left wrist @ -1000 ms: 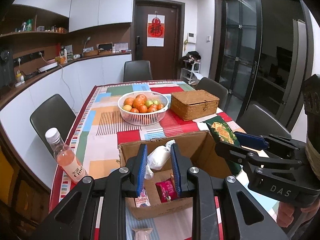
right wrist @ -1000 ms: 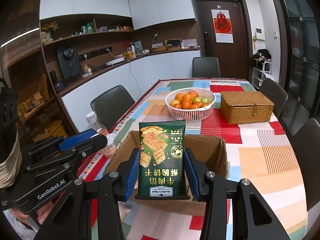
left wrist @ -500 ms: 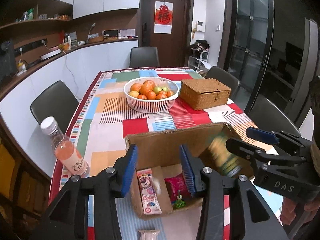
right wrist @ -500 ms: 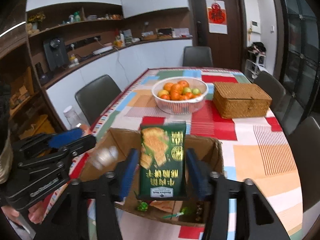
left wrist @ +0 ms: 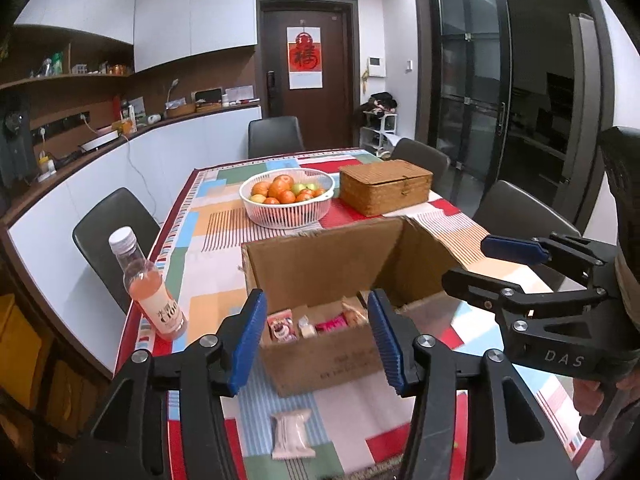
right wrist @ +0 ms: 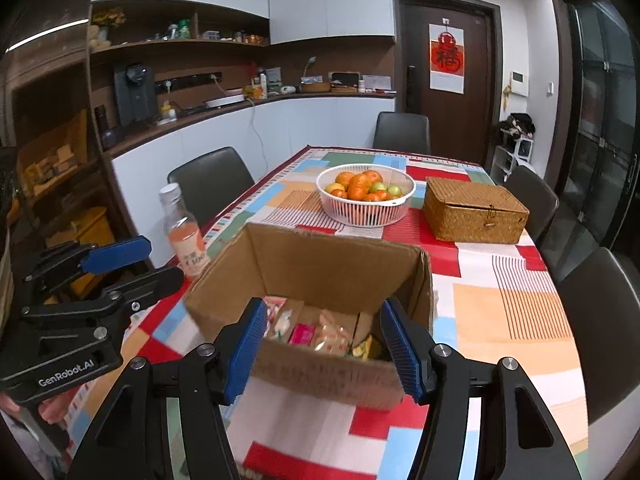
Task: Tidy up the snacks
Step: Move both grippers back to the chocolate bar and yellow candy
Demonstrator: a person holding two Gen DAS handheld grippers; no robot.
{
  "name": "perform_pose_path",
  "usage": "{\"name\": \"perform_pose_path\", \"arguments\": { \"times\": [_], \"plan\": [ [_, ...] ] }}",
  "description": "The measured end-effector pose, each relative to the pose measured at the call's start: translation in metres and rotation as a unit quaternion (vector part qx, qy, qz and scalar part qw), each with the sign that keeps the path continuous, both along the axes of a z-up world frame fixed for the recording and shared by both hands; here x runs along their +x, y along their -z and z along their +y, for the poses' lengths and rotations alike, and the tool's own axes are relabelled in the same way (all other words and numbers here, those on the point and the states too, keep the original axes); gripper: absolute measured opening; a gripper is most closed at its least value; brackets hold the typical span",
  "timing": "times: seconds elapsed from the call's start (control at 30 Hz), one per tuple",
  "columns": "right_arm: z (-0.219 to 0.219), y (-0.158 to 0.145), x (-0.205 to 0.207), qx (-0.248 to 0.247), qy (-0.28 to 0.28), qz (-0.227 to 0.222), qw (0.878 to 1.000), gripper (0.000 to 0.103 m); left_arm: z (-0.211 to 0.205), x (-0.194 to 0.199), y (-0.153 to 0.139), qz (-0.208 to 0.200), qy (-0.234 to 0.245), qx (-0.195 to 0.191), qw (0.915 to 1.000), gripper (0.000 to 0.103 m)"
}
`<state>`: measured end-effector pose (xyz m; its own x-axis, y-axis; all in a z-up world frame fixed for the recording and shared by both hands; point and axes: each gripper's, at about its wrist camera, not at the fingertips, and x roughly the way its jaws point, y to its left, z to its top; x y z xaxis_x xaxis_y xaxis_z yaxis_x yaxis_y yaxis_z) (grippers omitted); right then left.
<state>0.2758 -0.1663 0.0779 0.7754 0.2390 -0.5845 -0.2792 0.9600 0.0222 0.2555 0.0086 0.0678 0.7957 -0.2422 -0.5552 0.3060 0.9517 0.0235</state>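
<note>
An open cardboard box (left wrist: 320,264) (right wrist: 320,256) stands on the patchwork tablecloth and holds several snack packets (left wrist: 308,322) (right wrist: 316,326). My left gripper (left wrist: 318,340) is open and empty, above the box's near wall. My right gripper (right wrist: 322,346) is open and empty, also above the near wall. Each gripper shows in the other's view, the right one (left wrist: 492,264) and the left one (right wrist: 136,264). A white snack packet (left wrist: 291,434) lies on the table in front of the box.
A bottle of pink drink (left wrist: 150,292) (right wrist: 184,232) stands left of the box near the table edge. A white basket of fruit (left wrist: 287,196) (right wrist: 366,194) and a wicker box (left wrist: 386,186) (right wrist: 474,210) sit behind. Dark chairs ring the table.
Both grippers opened. The left let go of its white packet and the right let go of the green cracker pack, which is now out of sight. Both pulled back from the box.
</note>
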Motion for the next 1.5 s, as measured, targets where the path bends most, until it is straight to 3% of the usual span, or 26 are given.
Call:
{"name": "perform_pose_path", "arguments": {
  "times": [0.23, 0.8, 1.1, 1.37, 1.5],
  "plan": [
    [-0.003, 0.015, -0.034, -0.005, -0.01, 0.018, 1.0, 0.06, -0.001, -0.037, 0.015, 0.011, 0.009, -0.001, 0.9999, 0.058],
    [-0.006, 0.088, -0.065, -0.013, -0.003, 0.123, 0.992, 0.06, -0.004, -0.067, 0.096, 0.112, 0.038, 0.038, 0.9923, 0.072],
    [-0.005, 0.127, -0.074, -0.04, 0.0, 0.178, 0.983, 0.06, -0.012, -0.074, 0.141, 0.157, 0.091, 0.071, 0.9807, 0.076],
    [-0.007, 0.146, -0.076, -0.041, 0.0, 0.208, 0.977, 0.06, -0.031, -0.073, 0.162, 0.167, 0.156, 0.116, 0.9664, 0.087],
    [-0.01, 0.154, -0.077, -0.044, 0.004, 0.219, 0.975, 0.06, -0.042, -0.069, 0.174, 0.169, 0.173, 0.145, 0.9594, 0.087]
  ]
}}
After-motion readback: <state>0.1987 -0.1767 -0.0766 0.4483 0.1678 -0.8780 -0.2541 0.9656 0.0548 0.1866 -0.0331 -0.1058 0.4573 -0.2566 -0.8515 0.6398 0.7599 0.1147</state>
